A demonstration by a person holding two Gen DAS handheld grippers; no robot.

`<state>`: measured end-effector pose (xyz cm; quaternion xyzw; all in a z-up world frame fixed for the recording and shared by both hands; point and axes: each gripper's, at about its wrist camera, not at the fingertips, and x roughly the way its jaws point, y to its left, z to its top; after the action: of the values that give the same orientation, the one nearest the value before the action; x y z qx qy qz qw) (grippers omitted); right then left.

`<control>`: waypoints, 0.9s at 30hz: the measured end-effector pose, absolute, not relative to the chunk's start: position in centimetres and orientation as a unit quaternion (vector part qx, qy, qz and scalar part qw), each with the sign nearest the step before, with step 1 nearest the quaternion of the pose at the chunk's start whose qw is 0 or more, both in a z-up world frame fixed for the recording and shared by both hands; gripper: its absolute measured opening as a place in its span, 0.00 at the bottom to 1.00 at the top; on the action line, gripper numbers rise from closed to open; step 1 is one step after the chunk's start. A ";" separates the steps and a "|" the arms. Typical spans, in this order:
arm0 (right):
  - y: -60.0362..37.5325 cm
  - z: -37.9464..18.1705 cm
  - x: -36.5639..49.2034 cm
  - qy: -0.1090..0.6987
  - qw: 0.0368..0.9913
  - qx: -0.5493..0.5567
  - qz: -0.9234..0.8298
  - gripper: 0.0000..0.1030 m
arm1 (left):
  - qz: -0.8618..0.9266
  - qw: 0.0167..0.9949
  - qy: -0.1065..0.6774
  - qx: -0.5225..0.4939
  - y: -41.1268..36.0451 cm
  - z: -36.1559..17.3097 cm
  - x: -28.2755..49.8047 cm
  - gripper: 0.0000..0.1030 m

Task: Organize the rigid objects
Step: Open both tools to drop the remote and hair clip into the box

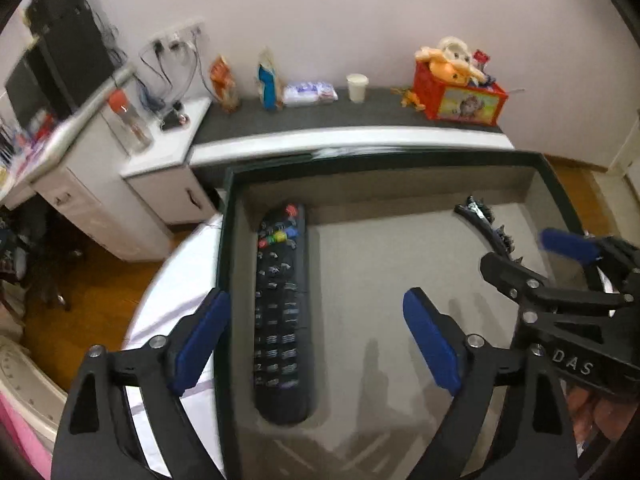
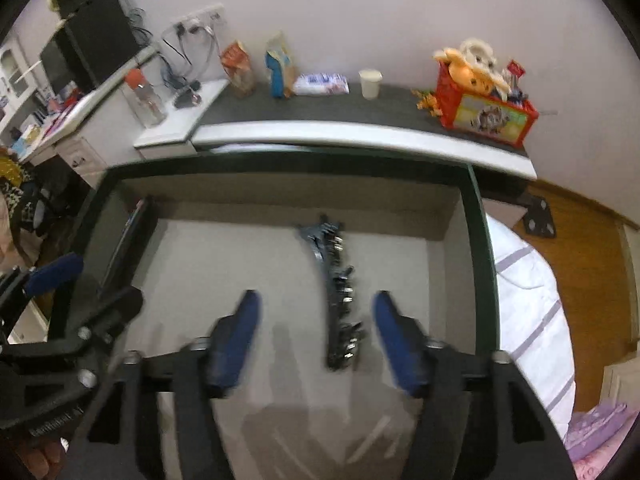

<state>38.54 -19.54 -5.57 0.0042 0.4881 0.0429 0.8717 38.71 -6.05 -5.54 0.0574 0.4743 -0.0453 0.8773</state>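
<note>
A black remote control (image 1: 282,312) lies flat along the left wall inside a dark-rimmed box (image 1: 384,158) with a grey floor. My left gripper (image 1: 316,340) is open above the box, its left finger outside the box's left wall, the remote between the fingers. A dark curved toothed clip or comb (image 2: 336,292) lies on the box floor (image 2: 478,240); it also shows at the right in the left wrist view (image 1: 486,224). My right gripper (image 2: 316,340) is open and empty just above it, the clip near its right finger. The right gripper also shows in the left wrist view (image 1: 532,256).
The box sits on a round table with a white striped cloth (image 2: 528,304). Behind stands a dark shelf top (image 1: 344,114) with a paper cup (image 1: 357,87), snack packets and a red toy box (image 1: 460,98). A white cabinet (image 1: 160,152) with a bottle is at the left.
</note>
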 end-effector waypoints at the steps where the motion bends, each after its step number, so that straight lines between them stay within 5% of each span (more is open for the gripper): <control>1: -19.6 -5.0 38.1 0.479 0.877 0.006 0.043 0.80 | -0.049 0.882 0.466 0.054 -5.8 -4.8 37.9 0.97; 13: -21.7 3.6 25.3 0.374 0.923 0.072 0.055 0.88 | -0.056 0.924 0.377 0.026 -2.4 3.4 26.7 1.00; 27: -20.3 4.3 12.3 0.352 0.933 0.052 0.050 0.88 | -0.024 0.933 0.357 0.019 -0.4 4.3 13.6 1.00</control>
<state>12.29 -20.27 4.28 0.0521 0.3518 0.0499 0.9333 13.65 -0.41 4.26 0.0192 0.3573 -0.0239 0.9335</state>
